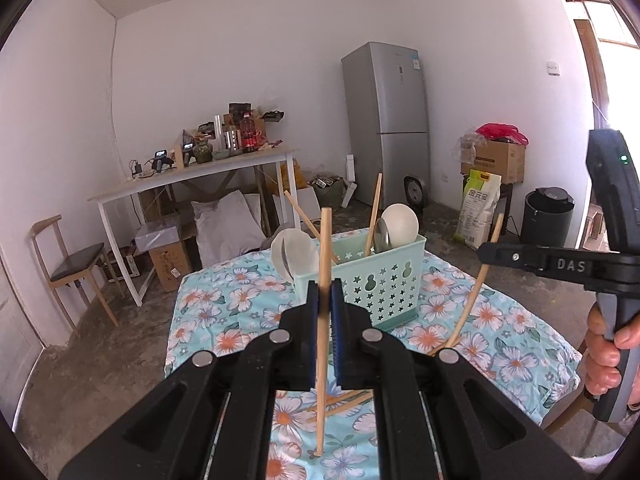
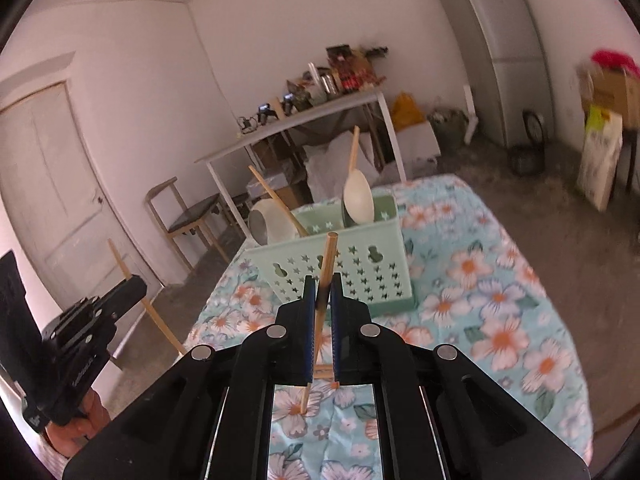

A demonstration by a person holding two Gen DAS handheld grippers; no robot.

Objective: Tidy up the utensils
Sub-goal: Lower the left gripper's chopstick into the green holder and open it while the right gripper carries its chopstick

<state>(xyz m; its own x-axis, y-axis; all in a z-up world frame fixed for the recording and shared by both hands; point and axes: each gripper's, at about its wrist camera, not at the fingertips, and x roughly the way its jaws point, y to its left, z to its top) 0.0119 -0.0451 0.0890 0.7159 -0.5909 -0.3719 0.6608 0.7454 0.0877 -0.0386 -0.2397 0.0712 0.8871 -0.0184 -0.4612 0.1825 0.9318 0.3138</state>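
The left tongs (image 1: pixel 325 300) are closed on a wooden chopstick (image 1: pixel 323 332), which is held nearly upright between the blue pads (image 1: pixel 313 308), its lower tip resting on the floral cloth of the worktop (image 1: pixel 516 360). The right tongs (image 2: pixel 322 296) are likewise clamped on a second chopstick (image 2: pixel 326 264), held slightly tilted, its lower end touching the cloth near the camera. In the left wrist view, the right tongs are seen from the side at the right edge (image 1: pixel 492 254), with that chopstick (image 1: pixel 476 284) crossing them at a slant.

Just beyond both tongs, a pale green perforated basket (image 1: pixel 380 284) stands on the worktop. Inside it, two white ladles with wooden handles are held: one (image 1: pixel 400 224) stands upright at the right, and one (image 1: pixel 294 256) leans out over the left rim. A metal spoon (image 1: pixel 383 236) is seen beside the upright ladle. More loose chopsticks (image 1: pixel 344 400) lie on the cloth near the left tongs.

Farther off, a cluttered white table (image 1: pixel 192 172) stands against the far wall, with a wooden chair (image 1: pixel 68 268) at its left and a silver refrigerator (image 1: pixel 388 120) at the far right.
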